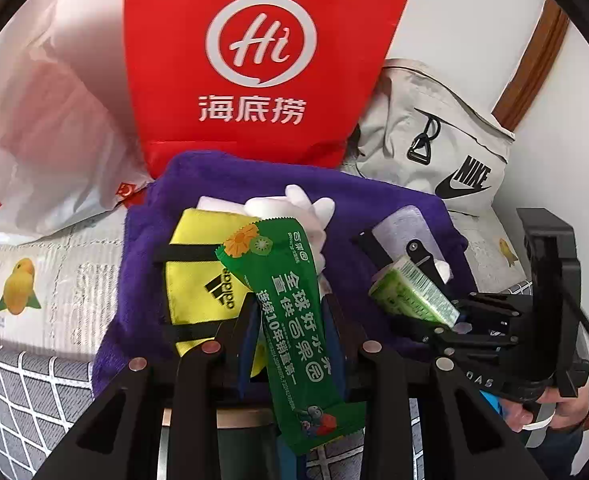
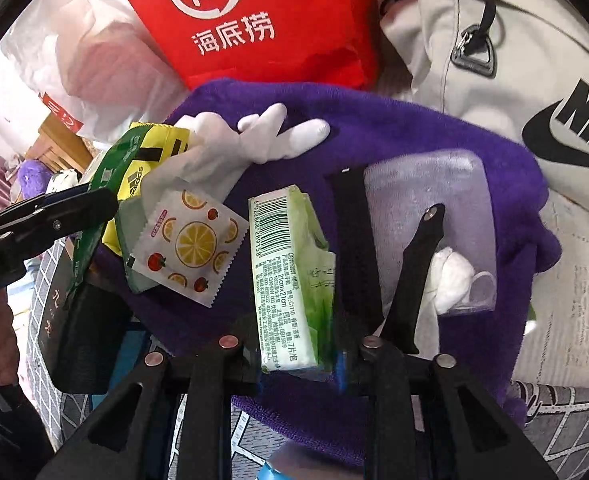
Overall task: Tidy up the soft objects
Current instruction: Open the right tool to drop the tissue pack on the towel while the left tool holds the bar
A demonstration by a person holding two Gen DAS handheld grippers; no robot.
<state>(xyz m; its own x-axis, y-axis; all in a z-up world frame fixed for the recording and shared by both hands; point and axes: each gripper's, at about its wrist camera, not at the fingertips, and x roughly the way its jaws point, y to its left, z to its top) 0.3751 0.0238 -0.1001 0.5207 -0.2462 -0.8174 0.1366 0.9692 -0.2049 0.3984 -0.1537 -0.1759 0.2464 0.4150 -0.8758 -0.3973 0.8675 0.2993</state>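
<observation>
Left wrist view has the left tongs [image 1: 290, 320] narrowed onto a long green snack packet [image 1: 290, 304], which stands up between the jaws and pokes out above and below them. Over on the right wrist view, the right tongs [image 2: 294, 344] are nearly closed on a green tissue pack [image 2: 290, 280], gripped at its lower end only, with the barcode end sticking out free. Both hang over a purple towel [image 2: 434, 128] spread on the bed, where a white glove [image 2: 254, 140], a yellow adidas pouch [image 1: 198, 280], a citrus-print sachet [image 2: 186, 240] and a clear plastic pouch [image 2: 426, 184] are already lying.

From where I stand, the tissue pack looks the riskier of the two: squashy, held at one end, so it could pivot or slip out and land on the sachet instead of a bare patch of towel. The slick packet could slide through the left jaws too. The two tongs are close together, so a careless swing might knock them into each other. A red bag [image 1: 262, 60] and a grey Nike bag [image 1: 434, 148] crowd the far edge, leaving little room.
</observation>
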